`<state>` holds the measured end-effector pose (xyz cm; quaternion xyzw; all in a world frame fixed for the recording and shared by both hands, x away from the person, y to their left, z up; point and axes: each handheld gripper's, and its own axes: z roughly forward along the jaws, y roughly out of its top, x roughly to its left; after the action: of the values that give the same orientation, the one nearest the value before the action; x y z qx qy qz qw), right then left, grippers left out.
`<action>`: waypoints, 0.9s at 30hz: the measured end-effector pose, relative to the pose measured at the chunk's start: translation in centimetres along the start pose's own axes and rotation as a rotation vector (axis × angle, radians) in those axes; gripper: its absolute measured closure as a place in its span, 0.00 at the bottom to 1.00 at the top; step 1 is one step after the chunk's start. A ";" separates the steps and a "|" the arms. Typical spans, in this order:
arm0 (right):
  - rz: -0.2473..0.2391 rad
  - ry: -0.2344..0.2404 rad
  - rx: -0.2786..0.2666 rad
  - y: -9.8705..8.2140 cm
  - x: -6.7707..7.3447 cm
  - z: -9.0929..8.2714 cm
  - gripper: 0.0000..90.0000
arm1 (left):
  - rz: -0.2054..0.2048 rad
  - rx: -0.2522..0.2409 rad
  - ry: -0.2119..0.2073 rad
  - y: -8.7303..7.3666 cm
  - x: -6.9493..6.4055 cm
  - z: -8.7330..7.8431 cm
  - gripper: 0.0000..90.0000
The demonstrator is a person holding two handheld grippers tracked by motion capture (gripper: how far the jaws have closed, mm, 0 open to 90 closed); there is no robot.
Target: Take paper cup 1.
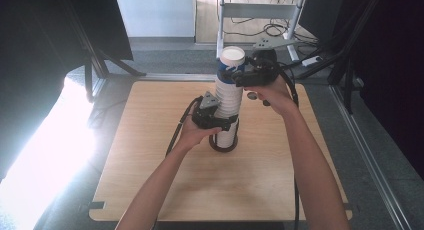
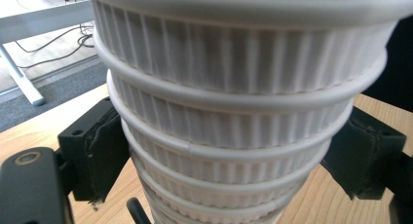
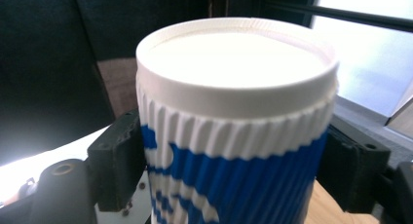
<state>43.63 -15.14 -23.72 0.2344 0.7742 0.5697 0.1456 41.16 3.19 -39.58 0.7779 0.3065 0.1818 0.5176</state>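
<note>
cup stack (image 1: 228,97) | table (image 1: 150,180) centre | edges well apart, seemingly

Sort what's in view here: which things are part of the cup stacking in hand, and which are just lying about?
In the job:
- stack of white ribbed cups, held low by the left gripper
- blue-and-white top cup, between the right gripper's jaws
- black ring base under the stack

Lying about:
- small dark objects on the table
- cables on the floor behind
</note>
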 end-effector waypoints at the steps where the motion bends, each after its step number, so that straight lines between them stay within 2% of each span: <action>1: 0.005 -0.008 -0.011 0.0 0.1 0.2 0.25 | 0.000 0.000 0.000 0.0 0.0 0.0 0.14; 8: -0.003 -0.016 0.002 0.2 0.2 0.1 0.26 | -0.005 0.000 -0.004 0.0 0.0 0.0 0.14; 13: -0.008 -0.025 -0.008 0.2 0.2 -0.1 0.27 | -0.004 0.001 -0.001 0.0 -0.1 0.0 0.14; 16: -0.002 -0.027 -0.059 0.8 0.3 -0.7 0.27 | -0.003 0.002 -0.002 0.0 -0.1 0.0 0.14; 18: 0.000 -0.026 -0.065 1.0 0.3 -0.9 0.27 | -0.001 0.003 -0.002 0.0 -0.1 0.0 0.14; 21: -0.025 -0.044 -0.078 2.0 0.8 -1.6 0.28 | 0.015 0.012 -0.002 0.1 -0.2 -0.1 0.14; 23: -0.037 -0.057 -0.105 2.3 1.0 -2.1 0.28 | 0.012 0.009 -0.003 0.0 -0.2 0.0 0.14; 24: -0.037 -0.057 -0.105 2.3 1.0 -2.1 0.28 | 0.012 0.009 -0.003 0.0 -0.2 0.0 0.14; 27: -0.028 -0.060 -0.155 3.1 1.3 -3.3 0.28 | 0.005 0.007 0.000 0.0 -0.1 0.0 0.14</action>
<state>41.51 -16.41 -19.72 0.2284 0.7262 0.6186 0.1945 41.08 3.13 -39.57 0.7805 0.3049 0.1820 0.5146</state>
